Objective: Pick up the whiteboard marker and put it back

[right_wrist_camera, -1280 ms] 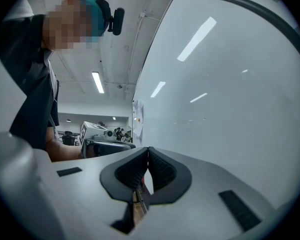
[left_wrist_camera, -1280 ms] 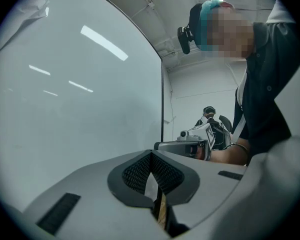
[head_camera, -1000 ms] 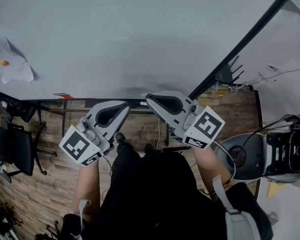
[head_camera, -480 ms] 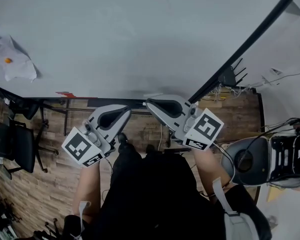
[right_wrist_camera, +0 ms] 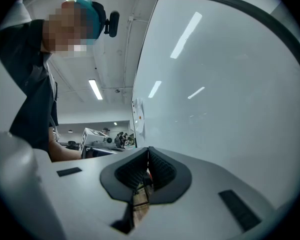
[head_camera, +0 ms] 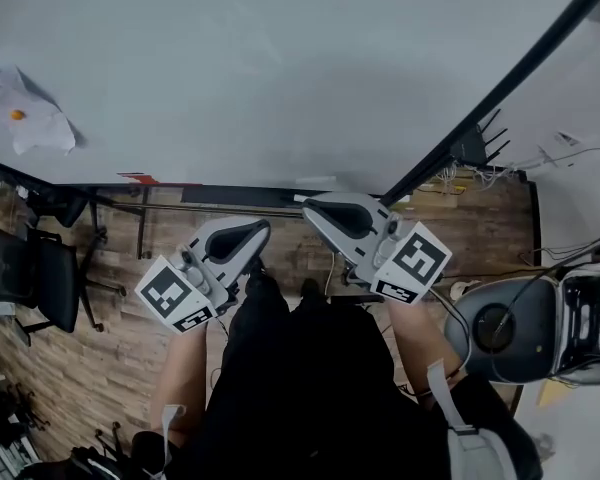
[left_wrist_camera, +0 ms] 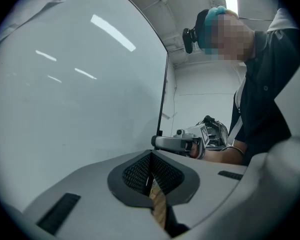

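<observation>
1. A small red thing (head_camera: 140, 179) on the whiteboard ledge (head_camera: 230, 190), left of both grippers, may be the marker; I cannot tell.
2. The left gripper (head_camera: 258, 232) and right gripper (head_camera: 312, 208) are both clenched on nothing. Reaching like this could knock the marker off the ledge.
3. Only the head view shows the ledge. The gripper views show bare whiteboard (head_camera: 280, 58).
</observation>
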`<action>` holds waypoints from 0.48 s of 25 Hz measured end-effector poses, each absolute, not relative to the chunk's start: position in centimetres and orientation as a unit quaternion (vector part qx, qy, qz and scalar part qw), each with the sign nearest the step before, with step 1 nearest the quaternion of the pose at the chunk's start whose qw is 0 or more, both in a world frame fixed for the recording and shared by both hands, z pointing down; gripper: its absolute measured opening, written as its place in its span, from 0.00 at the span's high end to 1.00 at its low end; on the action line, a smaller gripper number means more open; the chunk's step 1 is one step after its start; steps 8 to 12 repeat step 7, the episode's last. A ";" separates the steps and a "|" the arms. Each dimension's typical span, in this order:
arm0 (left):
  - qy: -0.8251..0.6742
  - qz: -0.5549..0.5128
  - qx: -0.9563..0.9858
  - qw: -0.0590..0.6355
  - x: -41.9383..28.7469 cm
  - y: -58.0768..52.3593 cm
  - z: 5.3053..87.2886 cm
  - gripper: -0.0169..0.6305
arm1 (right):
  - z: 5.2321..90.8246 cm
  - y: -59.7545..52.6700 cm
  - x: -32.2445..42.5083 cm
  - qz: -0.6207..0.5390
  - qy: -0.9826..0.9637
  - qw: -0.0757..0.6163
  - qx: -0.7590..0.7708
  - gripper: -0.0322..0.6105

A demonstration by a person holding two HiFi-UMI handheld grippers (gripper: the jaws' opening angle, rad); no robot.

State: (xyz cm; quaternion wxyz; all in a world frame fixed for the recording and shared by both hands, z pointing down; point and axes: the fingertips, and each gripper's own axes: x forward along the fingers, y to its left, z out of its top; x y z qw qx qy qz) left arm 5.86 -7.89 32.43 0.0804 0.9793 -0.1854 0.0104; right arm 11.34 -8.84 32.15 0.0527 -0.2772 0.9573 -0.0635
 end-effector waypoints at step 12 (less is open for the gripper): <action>-0.196 0.035 0.975 0.101 5.1 -7.4 35.7 0.96 | 34.0 -9.3 10.8 -0.080 0.956 0.074 -0.272 0.92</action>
